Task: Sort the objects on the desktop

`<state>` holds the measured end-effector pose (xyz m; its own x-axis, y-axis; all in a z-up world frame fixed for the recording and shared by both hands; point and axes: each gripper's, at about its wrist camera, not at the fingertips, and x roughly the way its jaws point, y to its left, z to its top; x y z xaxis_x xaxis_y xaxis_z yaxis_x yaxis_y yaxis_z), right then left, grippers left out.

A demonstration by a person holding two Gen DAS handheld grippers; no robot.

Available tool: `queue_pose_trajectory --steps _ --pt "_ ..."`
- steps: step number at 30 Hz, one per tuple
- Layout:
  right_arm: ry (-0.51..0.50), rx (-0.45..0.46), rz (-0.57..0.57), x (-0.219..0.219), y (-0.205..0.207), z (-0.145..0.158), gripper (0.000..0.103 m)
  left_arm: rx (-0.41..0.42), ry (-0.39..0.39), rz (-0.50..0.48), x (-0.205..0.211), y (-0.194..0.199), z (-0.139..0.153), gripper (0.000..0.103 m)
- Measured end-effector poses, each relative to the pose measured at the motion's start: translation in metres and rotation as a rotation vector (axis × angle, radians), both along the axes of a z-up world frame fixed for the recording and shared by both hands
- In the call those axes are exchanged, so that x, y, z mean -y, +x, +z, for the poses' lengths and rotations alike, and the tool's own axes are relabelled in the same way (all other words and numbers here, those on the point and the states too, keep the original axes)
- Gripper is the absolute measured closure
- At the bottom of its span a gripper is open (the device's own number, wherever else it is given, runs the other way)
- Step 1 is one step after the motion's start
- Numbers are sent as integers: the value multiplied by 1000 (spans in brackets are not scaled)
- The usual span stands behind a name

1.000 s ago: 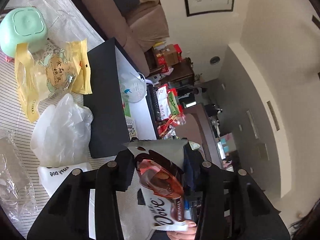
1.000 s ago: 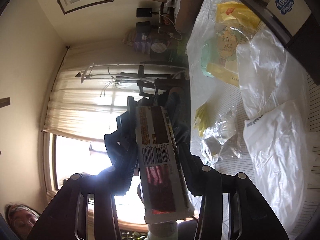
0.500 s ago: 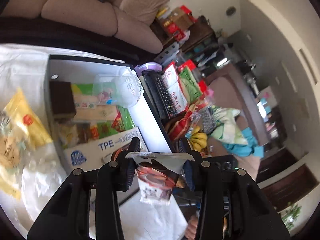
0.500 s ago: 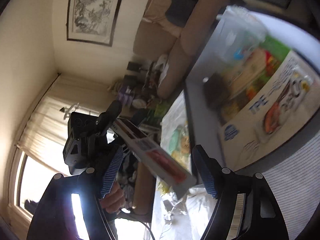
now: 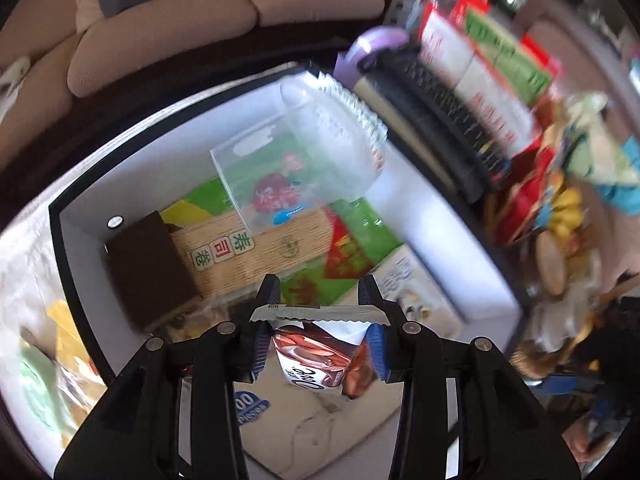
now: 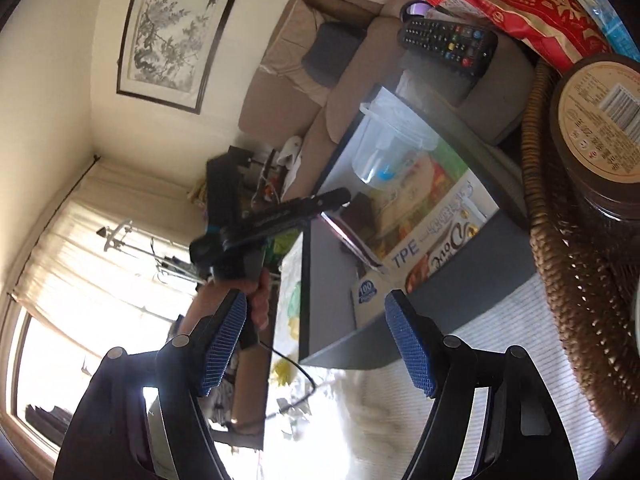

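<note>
My left gripper (image 5: 318, 314) is shut on a brown Dove chocolate packet (image 5: 320, 356), holding it by its crimped top edge above the black-rimmed white storage box (image 5: 80, 204). The packet hangs over a TPE glove carton (image 5: 304, 420) inside the box. In the right wrist view the left gripper (image 6: 280, 216) shows over the same box (image 6: 320, 280), with the packet (image 6: 352, 244) edge-on. My right gripper (image 6: 316, 340) is open and empty, off the box's near corner. A second Dove packet (image 6: 444, 252) lies on the glove carton (image 6: 400, 264).
The box holds a clear plastic tub (image 5: 304, 160), a sushi mat pack (image 5: 256, 248), a brown block (image 5: 148, 268) and green-red snack bags (image 5: 360, 240). A remote (image 6: 448, 42), red snack bag (image 6: 532, 4), wicker basket (image 6: 568, 280) and brown jar (image 6: 600, 128) lie right. A sofa (image 5: 160, 28) stands behind.
My left gripper has carried the chocolate packet further over the box and lower toward the glove carton. My right gripper has let go of the packet, opened and drawn back.
</note>
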<state>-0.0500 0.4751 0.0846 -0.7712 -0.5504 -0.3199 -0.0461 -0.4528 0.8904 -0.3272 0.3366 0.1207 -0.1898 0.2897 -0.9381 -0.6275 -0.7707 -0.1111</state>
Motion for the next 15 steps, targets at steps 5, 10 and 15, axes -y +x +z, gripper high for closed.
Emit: queue_pose_trajectory --steps 5,10,15 --pt "-33 5 -17 -8 4 -6 28 -17 -168 -114 -54 14 -33 65" --pt "-37 -1 -33 -17 9 -6 27 29 -247 -242 -91 42 -61 65" --pt "-44 9 -42 -24 11 -9 27 71 -251 -296 -98 55 -72 60"
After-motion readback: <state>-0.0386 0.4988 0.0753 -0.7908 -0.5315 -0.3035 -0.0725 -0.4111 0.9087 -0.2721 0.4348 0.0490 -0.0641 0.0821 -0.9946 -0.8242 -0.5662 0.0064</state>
